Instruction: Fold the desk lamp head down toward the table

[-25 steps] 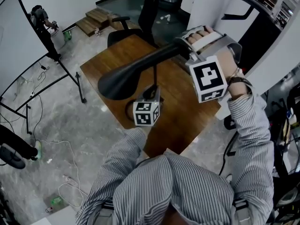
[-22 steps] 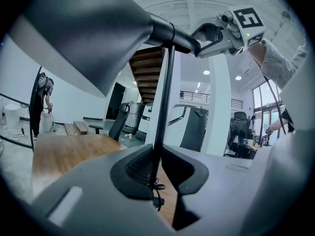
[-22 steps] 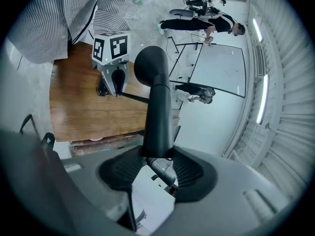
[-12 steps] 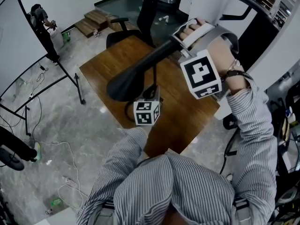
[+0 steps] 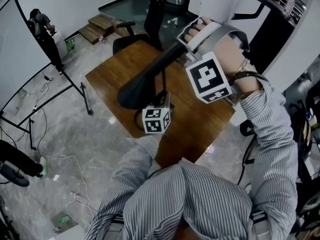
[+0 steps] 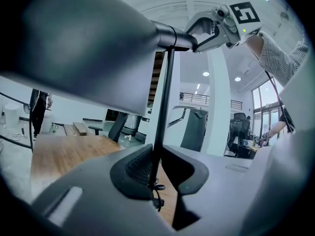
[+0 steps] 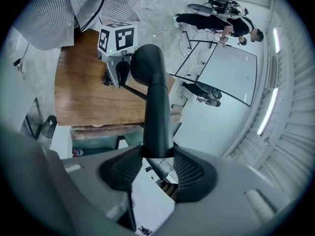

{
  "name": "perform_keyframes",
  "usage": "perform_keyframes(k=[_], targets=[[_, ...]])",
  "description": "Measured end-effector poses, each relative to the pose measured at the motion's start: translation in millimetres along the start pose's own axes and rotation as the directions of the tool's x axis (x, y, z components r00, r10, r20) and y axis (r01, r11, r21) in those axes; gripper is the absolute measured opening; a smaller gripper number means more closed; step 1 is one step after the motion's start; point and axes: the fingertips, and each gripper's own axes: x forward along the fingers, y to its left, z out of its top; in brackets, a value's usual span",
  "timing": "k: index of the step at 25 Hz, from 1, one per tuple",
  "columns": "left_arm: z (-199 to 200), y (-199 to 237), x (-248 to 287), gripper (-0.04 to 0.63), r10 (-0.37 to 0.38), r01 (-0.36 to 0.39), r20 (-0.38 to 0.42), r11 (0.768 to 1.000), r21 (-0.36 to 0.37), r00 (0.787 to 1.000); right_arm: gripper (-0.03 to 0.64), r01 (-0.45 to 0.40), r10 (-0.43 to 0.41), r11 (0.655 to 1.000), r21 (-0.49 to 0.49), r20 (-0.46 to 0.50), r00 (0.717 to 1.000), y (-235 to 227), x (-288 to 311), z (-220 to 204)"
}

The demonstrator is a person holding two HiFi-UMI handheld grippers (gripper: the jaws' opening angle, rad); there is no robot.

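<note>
The black desk lamp stands on the wooden table (image 5: 107, 76). Its long head (image 5: 150, 76) slopes down to the left, wide end lowest. My right gripper (image 5: 186, 45) is shut on the head's narrow rear end, marker cube toward me. In the right gripper view the head's neck (image 7: 157, 127) is pinched between both pads. My left gripper (image 5: 163, 101) is shut on the thin upright stem (image 5: 165, 84) just above the base. In the left gripper view the stem (image 6: 165, 92) rises from between the jaws, with the lamp head (image 6: 83, 48) overhead and the right gripper (image 6: 204, 31) at its end.
A black office chair (image 5: 152, 14) stands beyond the table's far edge. A whiteboard on a stand (image 5: 30, 59) and cables (image 5: 65, 159) occupy the floor at left. Wooden steps (image 5: 102, 24) lie at the back. The table's near edge is by my torso.
My right gripper has rolled and shifted up and left in the head view, and the lamp head has swung with it, tilting more steeply. The left gripper has stayed on the stem.
</note>
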Motion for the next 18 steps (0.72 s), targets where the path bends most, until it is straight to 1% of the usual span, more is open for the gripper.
perform_keyframes(k=[2, 4, 7, 9, 10, 11, 12, 13, 14, 15, 16, 17, 18], targets=[[0, -1, 0, 0.051, -0.001, 0.001, 0.005, 1.0, -0.006, 1.0, 0.192, 0.026, -0.026, 0.999, 0.046, 0.002, 1.0, 1, 0, -1], [-2, -1, -1, 0.052, 0.002, -0.002, -0.005, 1.0, -0.005, 1.0, 0.193, 0.069, -0.071, 0.992, 0.103, 0.012, 0.997, 1, -1, -2], [-5, 2, -5, 0.068, 0.007, -0.007, -0.042, 1.0, 0.01, 0.999, 0.199, 0.138, -0.147, 0.967, 0.214, 0.027, 0.989, 2, -3, -6], [-6, 3, -10, 0.086, 0.009, -0.008, -0.059, 1.0, 0.011, 0.998, 0.199, 0.164, -0.182, 0.936, 0.313, 0.031, 0.983, 5, -3, -11], [-7, 4, -13, 0.092, 0.011, -0.011, -0.063, 1.0, 0.01, 0.998, 0.199, 0.172, -0.2, 0.907, 0.384, 0.036, 0.979, 7, -5, -14], [-7, 3, -18, 0.092, 0.013, -0.012, -0.066, 1.0, 0.011, 0.998, 0.198, 0.177, -0.224, 0.861, 0.478, 0.043, 0.974, 9, -7, -17], [-8, 2, -22, 0.092, 0.014, -0.013, -0.071, 1.0, 0.016, 0.997, 0.199, 0.178, -0.256, 0.788, 0.59, 0.05, 0.965, 12, -10, -21], [-10, 0, -27, 0.092, 0.016, -0.014, -0.077, 1.0, 0.024, 0.997, 0.198, 0.17, -0.293, 0.686, 0.708, 0.054, 0.955, 15, -13, -24], [-12, -2, -32, 0.092, 0.017, -0.015, -0.084, 0.999, 0.031, 0.996, 0.198, 0.149, -0.334, 0.561, 0.814, 0.057, 0.941, 20, -17, -27], [-15, -4, -37, 0.092, 0.019, -0.016, -0.092, 0.999, 0.034, 0.996, 0.198, 0.114, -0.378, 0.426, 0.898, 0.062, 0.924, 26, -20, -26], [-19, -6, -44, 0.092, 0.02, -0.017, -0.099, 0.999, 0.032, 0.995, 0.194, 0.066, -0.425, 0.295, 0.953, 0.07, 0.903, 33, -22, -21], [-22, -7, -51, 0.091, 0.021, -0.018, -0.104, 0.999, 0.028, 0.994, 0.192, 0.009, -0.469, 0.179, 0.984, 0.077, 0.88, 42, -23, -13], [-25, -9, -59, 0.089, 0.02, -0.018, -0.11, 1.0, 0.023, 0.994, 0.19, -0.049, -0.503, 0.075, 0.996, 0.08, 0.861, 52, -22, -3]])
